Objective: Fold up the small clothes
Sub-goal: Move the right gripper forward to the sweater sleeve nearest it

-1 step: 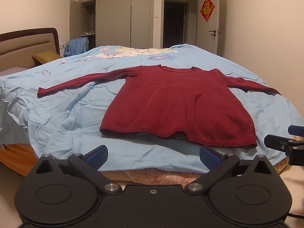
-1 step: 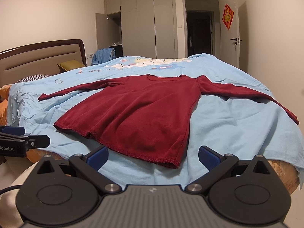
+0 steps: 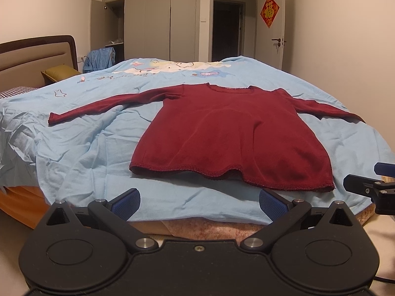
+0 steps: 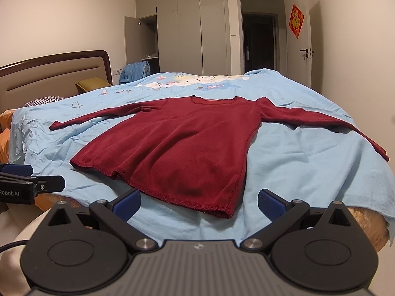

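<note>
Red sweater (image 3: 229,135) flat on bed, beyond both spread claws (image 3: 198,203)

Pale walls (image 3: 333,24), grey wardrobe (image 3: 158,17), dark doorway (image 3: 227,27), padded headboard (image 3: 34,54)

Dark red top (image 3: 229,133); light blue, cartoon-printed sheet (image 3: 98,153).

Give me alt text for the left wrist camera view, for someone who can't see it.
A dark red long-sleeved top lies flat, sleeves spread, on a light blue bedsheet. The open left gripper hovers short of its hem, the right gripper beside it. Wardrobes and a doorway stand behind.
</note>
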A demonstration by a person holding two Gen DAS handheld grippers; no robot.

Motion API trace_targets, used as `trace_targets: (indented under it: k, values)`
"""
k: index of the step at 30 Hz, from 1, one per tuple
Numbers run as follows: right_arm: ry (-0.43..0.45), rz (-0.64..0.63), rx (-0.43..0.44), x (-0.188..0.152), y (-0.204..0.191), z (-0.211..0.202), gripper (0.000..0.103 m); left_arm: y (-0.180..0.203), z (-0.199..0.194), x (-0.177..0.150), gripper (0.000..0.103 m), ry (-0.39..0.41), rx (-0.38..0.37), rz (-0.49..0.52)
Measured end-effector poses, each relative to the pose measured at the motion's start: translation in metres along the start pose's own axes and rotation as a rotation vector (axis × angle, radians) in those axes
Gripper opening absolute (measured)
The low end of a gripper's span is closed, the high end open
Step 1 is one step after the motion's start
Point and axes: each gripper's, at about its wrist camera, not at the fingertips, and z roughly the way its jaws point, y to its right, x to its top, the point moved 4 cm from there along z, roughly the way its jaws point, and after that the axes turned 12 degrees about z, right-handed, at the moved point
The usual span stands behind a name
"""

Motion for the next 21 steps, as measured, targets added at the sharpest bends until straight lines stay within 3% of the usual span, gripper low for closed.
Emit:
trace_targets:
  k: [12,21]
  values:
    - [-0.104,0.014,0.017,0.010,0.003,0.019,0.103,-0.007,0.022,0.012,0.102,-0.057,-0.053,0.020]
    - [-0.098,0.045,-0.053,0.045,0.019,0.048,0.103,-0.004,0.057,0.061,0.102,-0.028,-0.027,0.077]
